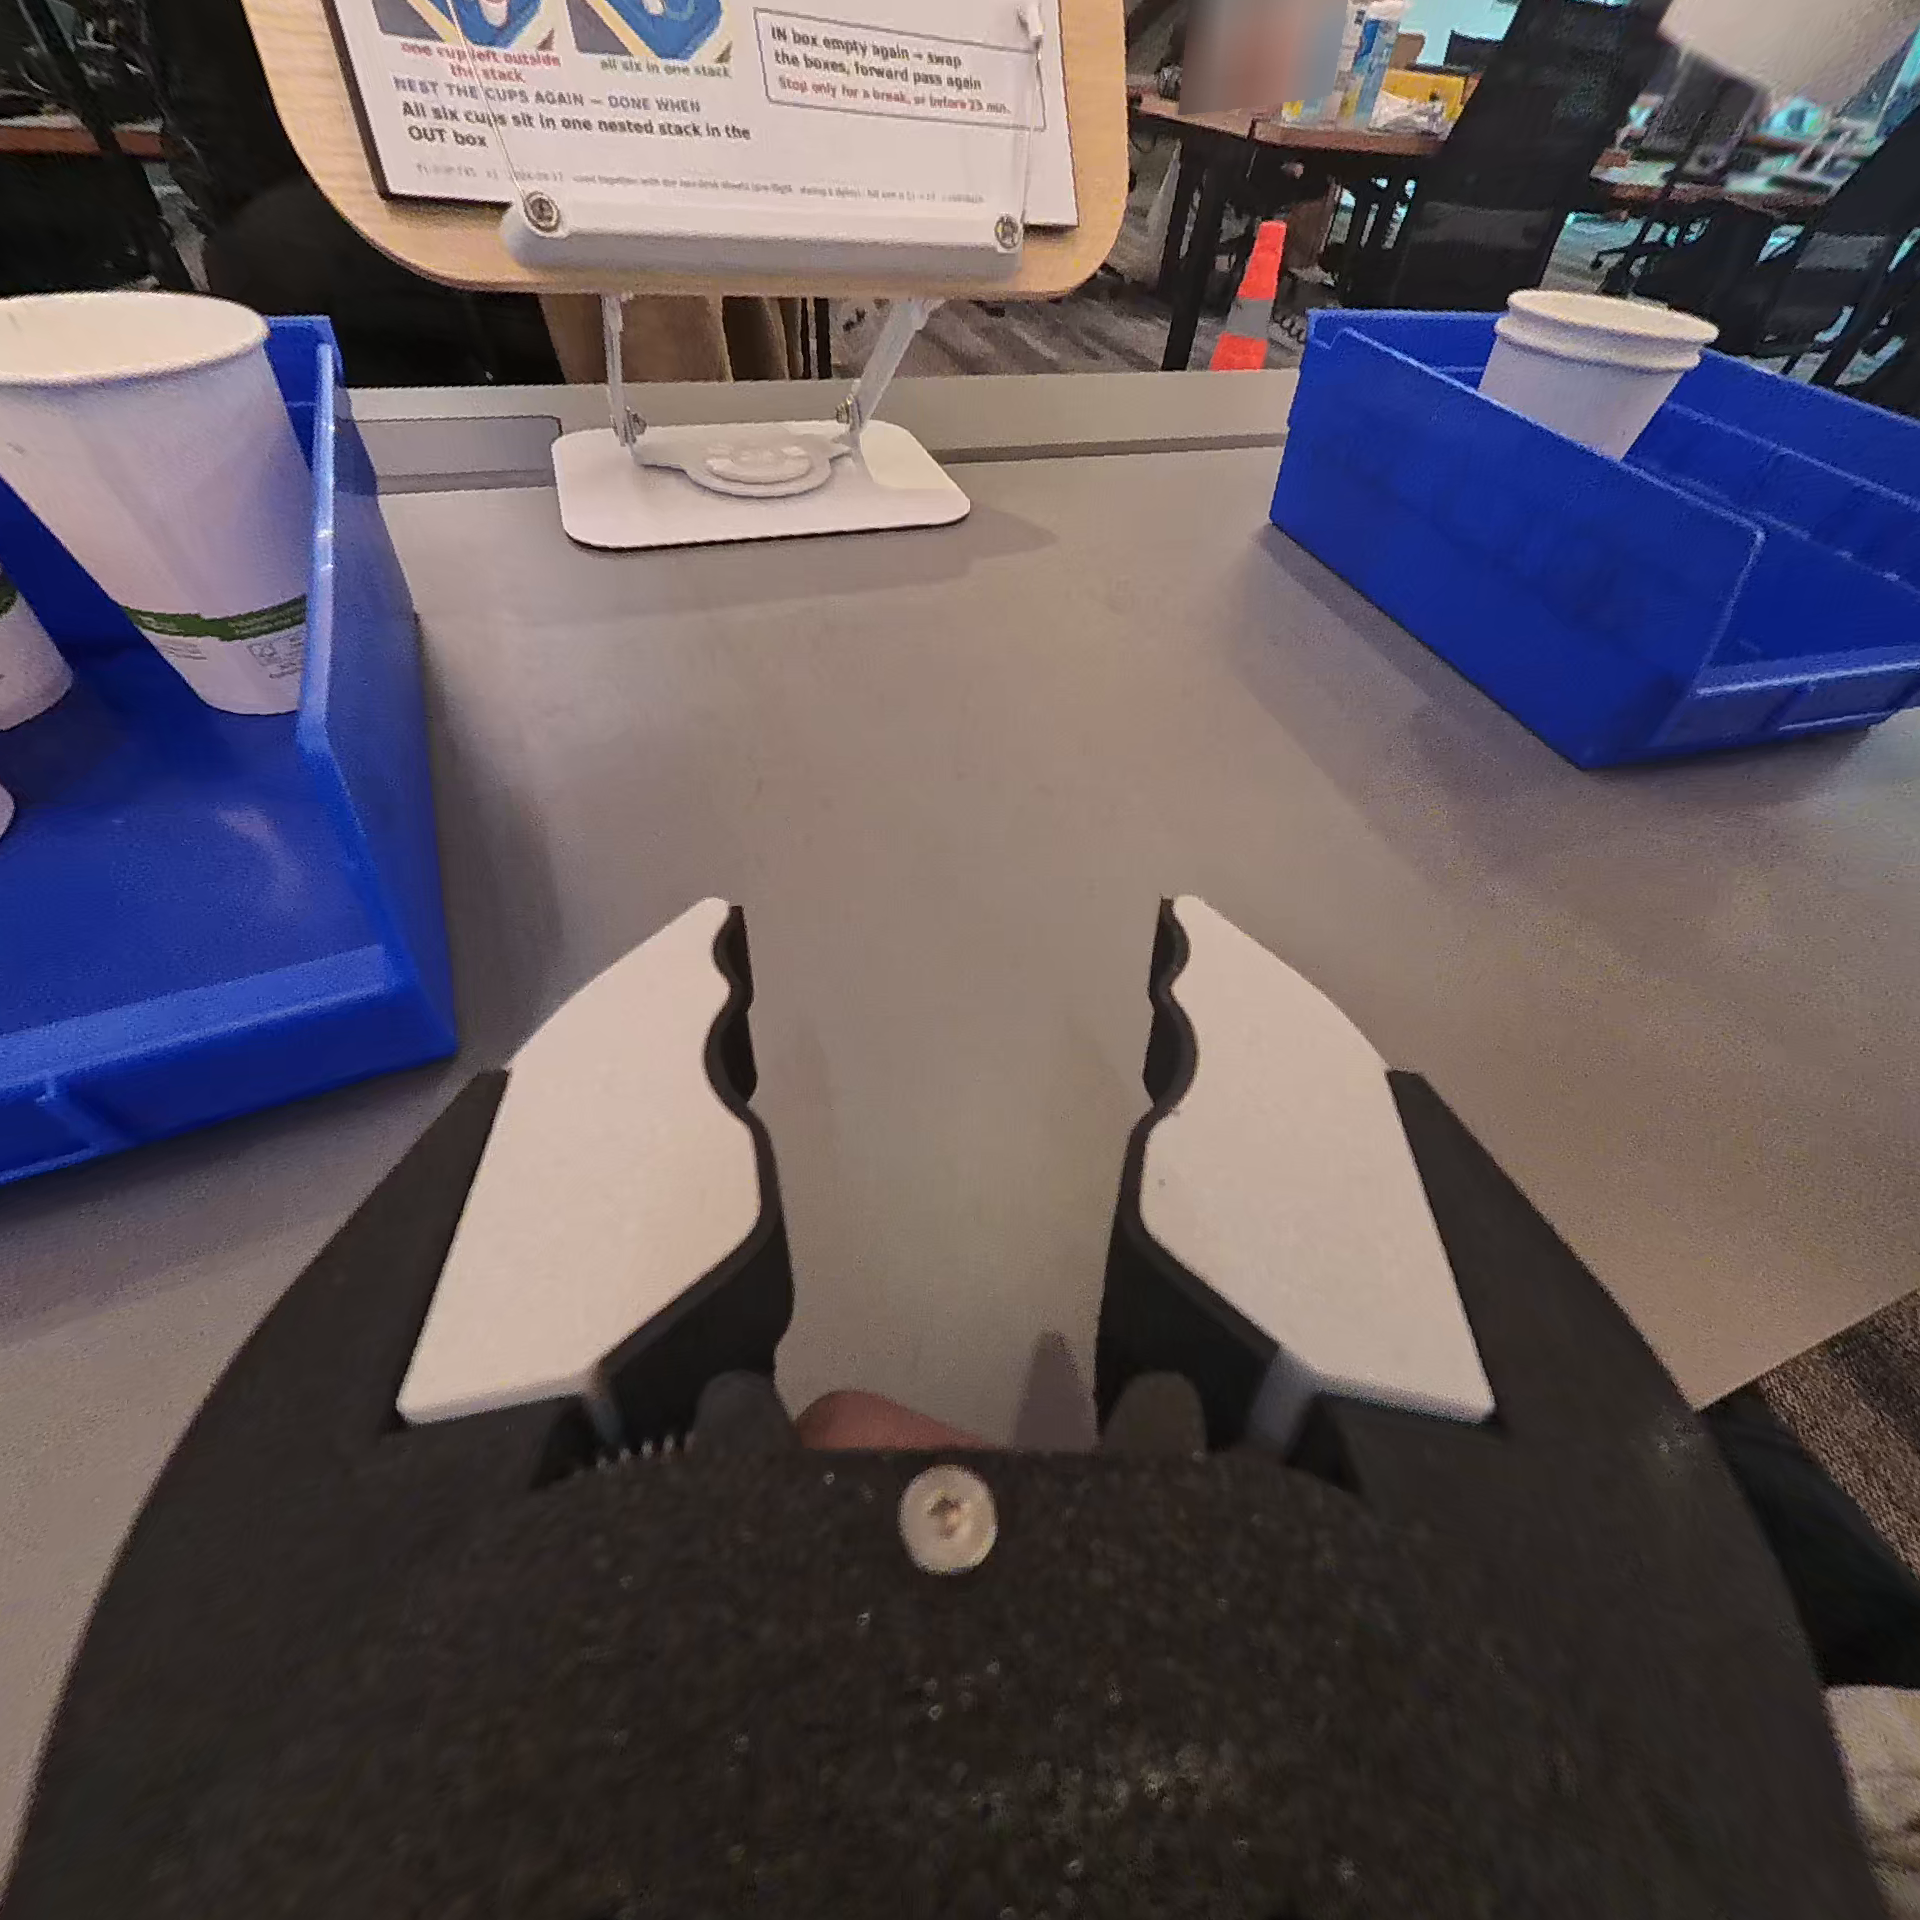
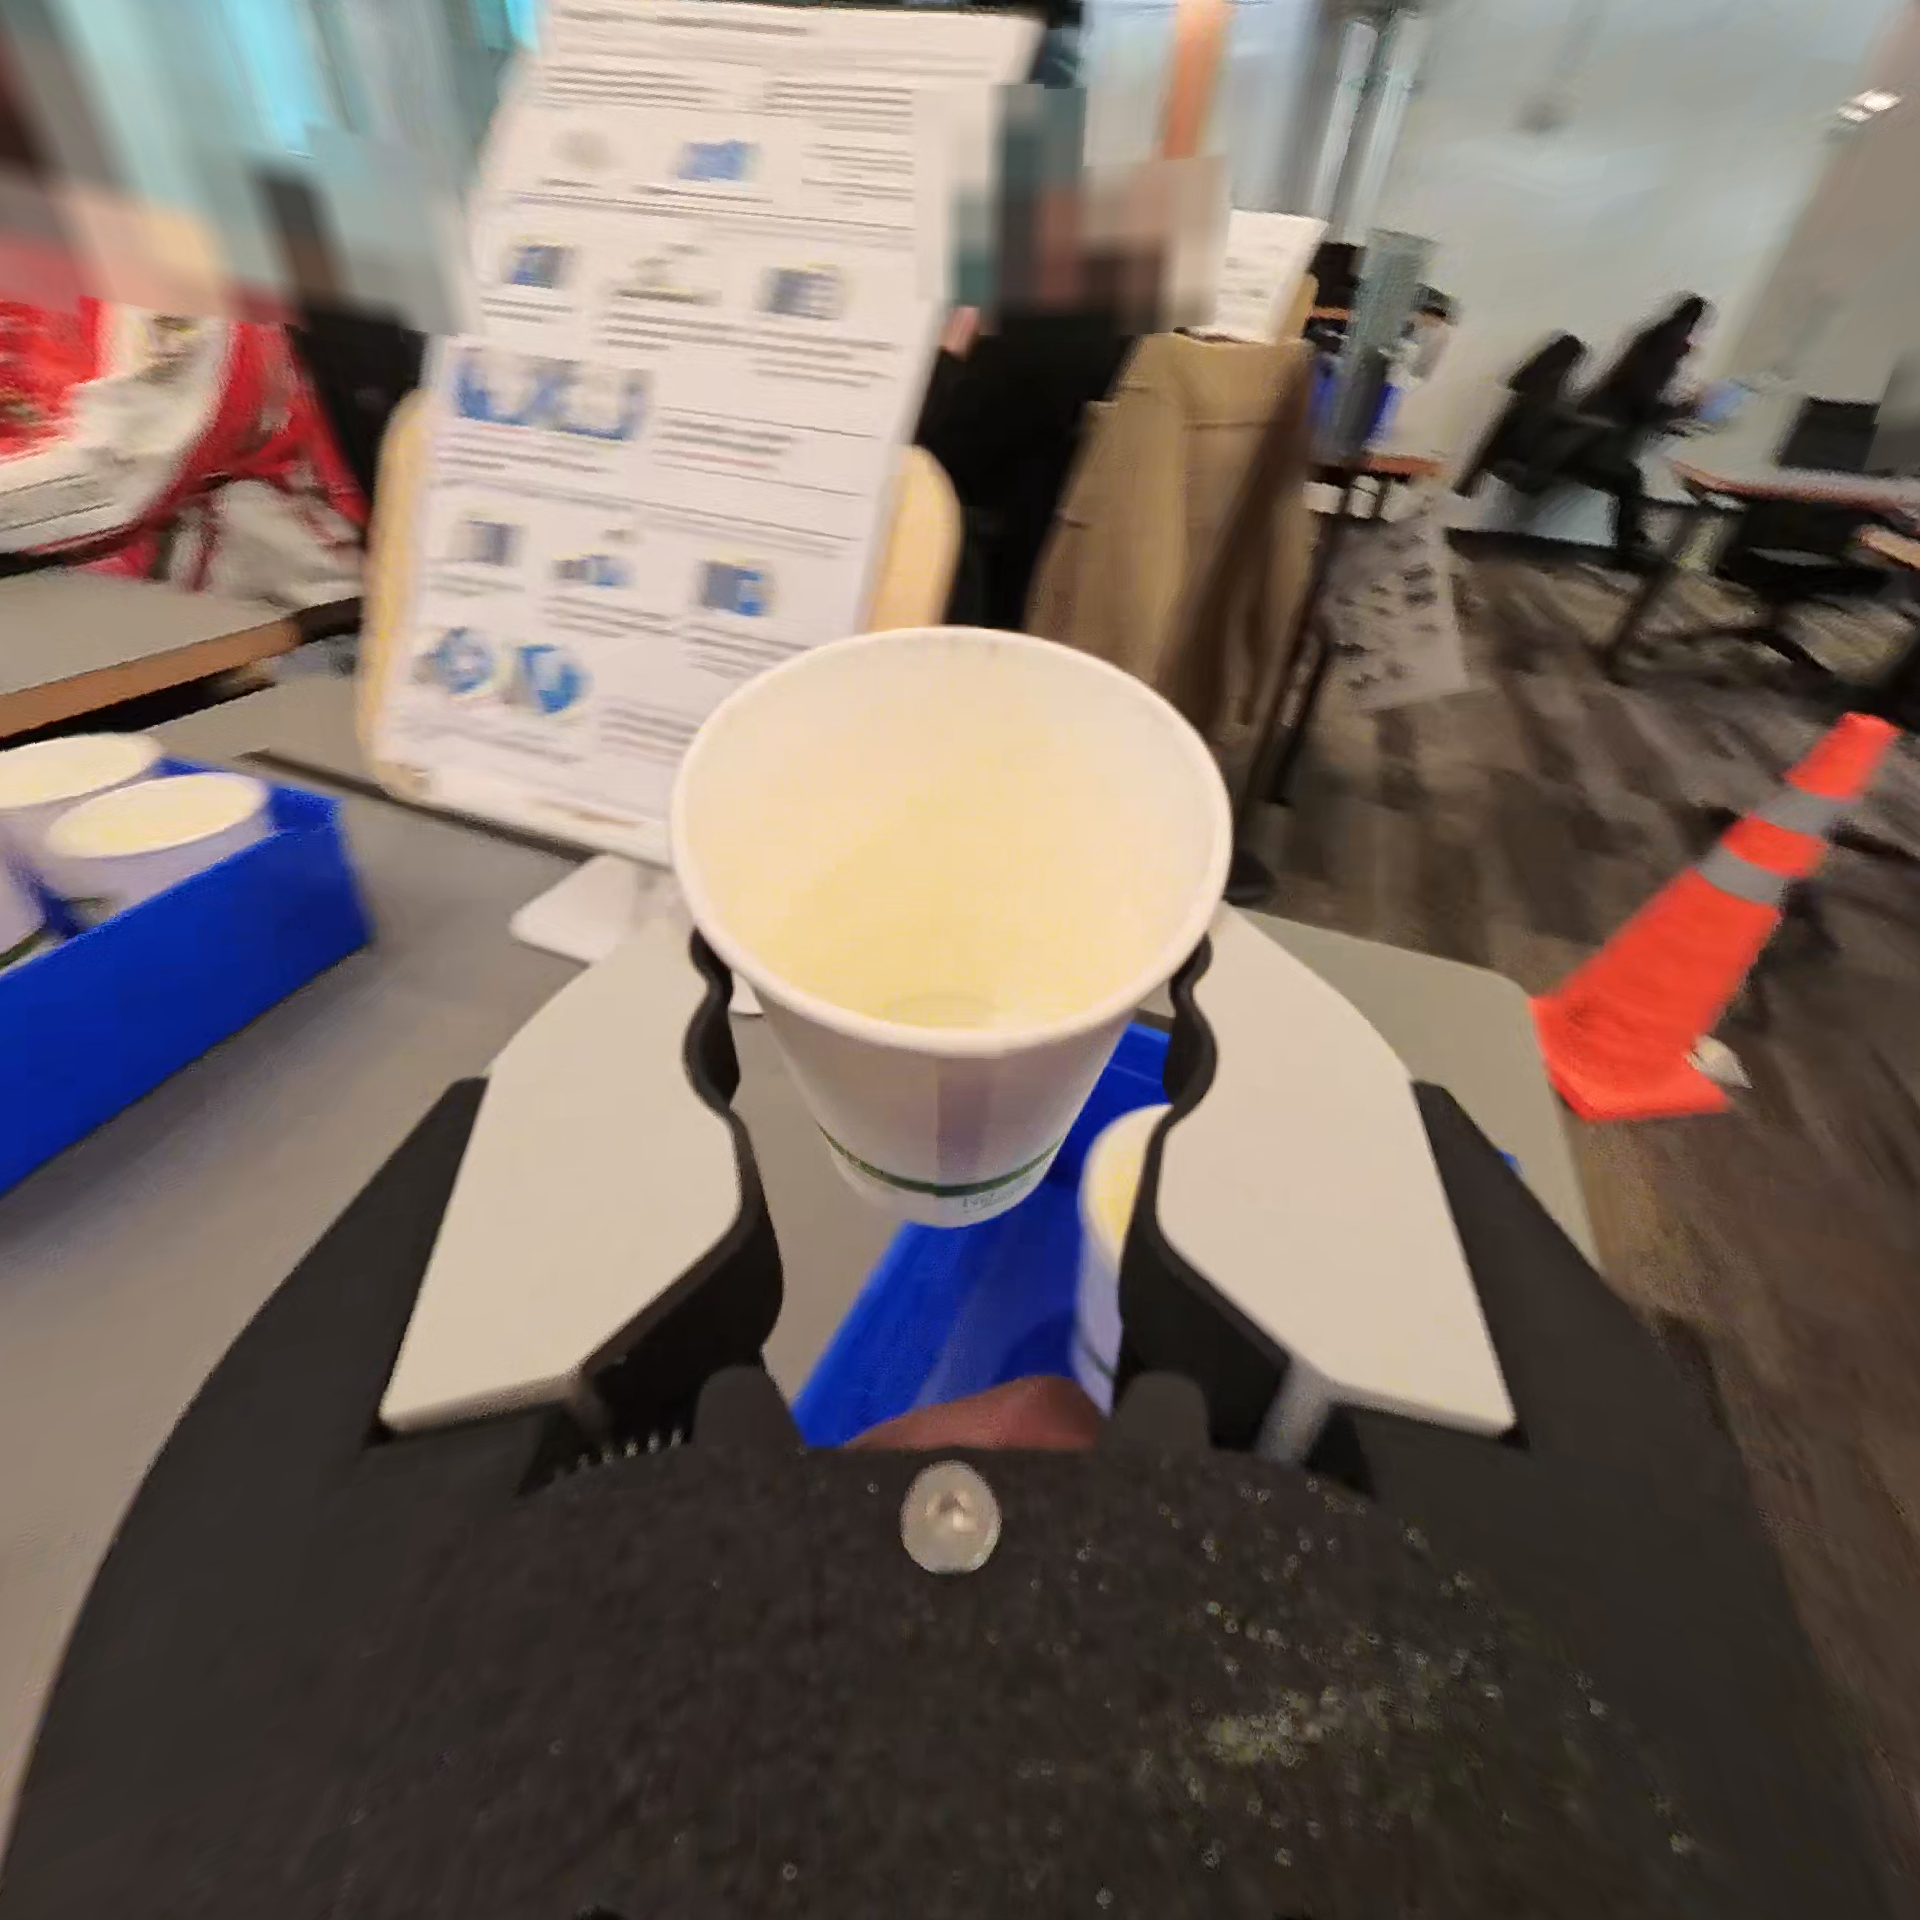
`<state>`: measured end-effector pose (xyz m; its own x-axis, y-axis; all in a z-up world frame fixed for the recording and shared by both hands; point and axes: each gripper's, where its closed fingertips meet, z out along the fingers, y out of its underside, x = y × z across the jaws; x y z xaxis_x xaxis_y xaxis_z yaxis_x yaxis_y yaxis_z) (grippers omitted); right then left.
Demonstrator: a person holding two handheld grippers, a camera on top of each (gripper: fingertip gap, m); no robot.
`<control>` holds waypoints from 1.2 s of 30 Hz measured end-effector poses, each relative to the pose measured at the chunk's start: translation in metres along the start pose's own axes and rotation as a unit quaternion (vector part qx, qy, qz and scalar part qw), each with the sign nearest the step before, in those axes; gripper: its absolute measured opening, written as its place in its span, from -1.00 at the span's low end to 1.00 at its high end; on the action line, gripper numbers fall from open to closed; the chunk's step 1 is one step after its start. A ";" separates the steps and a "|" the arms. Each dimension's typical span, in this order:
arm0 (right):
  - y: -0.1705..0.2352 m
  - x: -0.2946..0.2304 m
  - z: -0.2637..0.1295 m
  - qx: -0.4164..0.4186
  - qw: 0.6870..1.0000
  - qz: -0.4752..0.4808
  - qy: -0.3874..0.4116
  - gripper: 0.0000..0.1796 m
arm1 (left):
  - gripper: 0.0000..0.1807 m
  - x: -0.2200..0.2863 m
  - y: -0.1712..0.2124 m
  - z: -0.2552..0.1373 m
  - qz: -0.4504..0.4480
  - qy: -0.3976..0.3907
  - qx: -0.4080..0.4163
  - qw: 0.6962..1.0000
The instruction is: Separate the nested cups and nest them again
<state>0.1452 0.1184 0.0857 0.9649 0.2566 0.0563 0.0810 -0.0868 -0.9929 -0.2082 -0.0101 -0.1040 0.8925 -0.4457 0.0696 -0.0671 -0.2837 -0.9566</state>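
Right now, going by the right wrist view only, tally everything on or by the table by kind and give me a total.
Paper cups: 5 (held cup, one below it, three in the far bin, the last barely in view)
Blue bins: 2 (far bin, near bin)
Paper stand: 1
Orange cone: 1
Total: 9

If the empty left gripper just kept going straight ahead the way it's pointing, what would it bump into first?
Probably the white base of the document stand. The open left gripper points across bare grey table, between the two blue bins. Its height over the table is unclear.
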 end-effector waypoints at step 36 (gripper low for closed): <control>0.138 -0.113 -0.043 -0.091 0.990 0.031 -0.102 -0.14 | -0.19 -0.033 0.001 -0.006 -0.011 -0.034 -0.007 0.999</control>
<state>0.0583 0.0358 -0.0535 0.9005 0.4327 -0.0440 0.0853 -0.2749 -0.9577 -0.2403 -0.0011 -0.1058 0.9223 -0.3800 0.0707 -0.0527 -0.3048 -0.9509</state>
